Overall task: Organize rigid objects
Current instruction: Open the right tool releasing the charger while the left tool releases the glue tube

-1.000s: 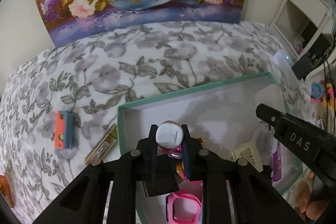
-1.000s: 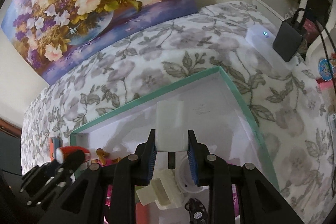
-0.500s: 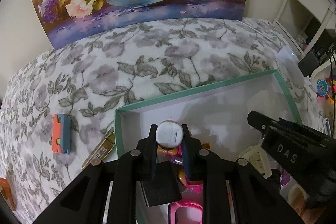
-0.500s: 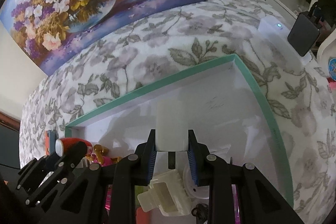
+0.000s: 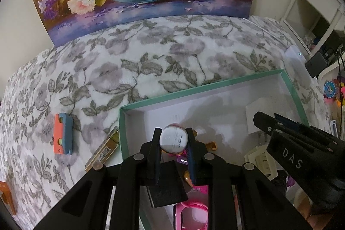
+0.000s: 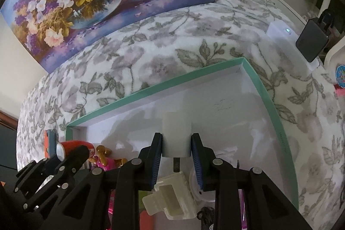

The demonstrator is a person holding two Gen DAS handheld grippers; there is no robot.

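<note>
Over the teal-rimmed box (image 5: 215,89) on the floral bedspread (image 5: 151,57), the left gripper (image 5: 173,140) has its fingers closed on a small red can (image 5: 173,139), seen end-on. At 3 o'clock from it, the right gripper (image 6: 176,144) pinches a white block (image 6: 176,135) above the box floor. An orange-and-blue case (image 5: 63,134) lies at 9 o'clock, outside the box.

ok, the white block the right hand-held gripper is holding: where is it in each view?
Left wrist: white block at right of centre, over the box floor, partly behind the right hand-held gripper.
Right wrist: white block at centre, clamped between the fingers.
Shared landmark: teal-rimmed box.
</note>
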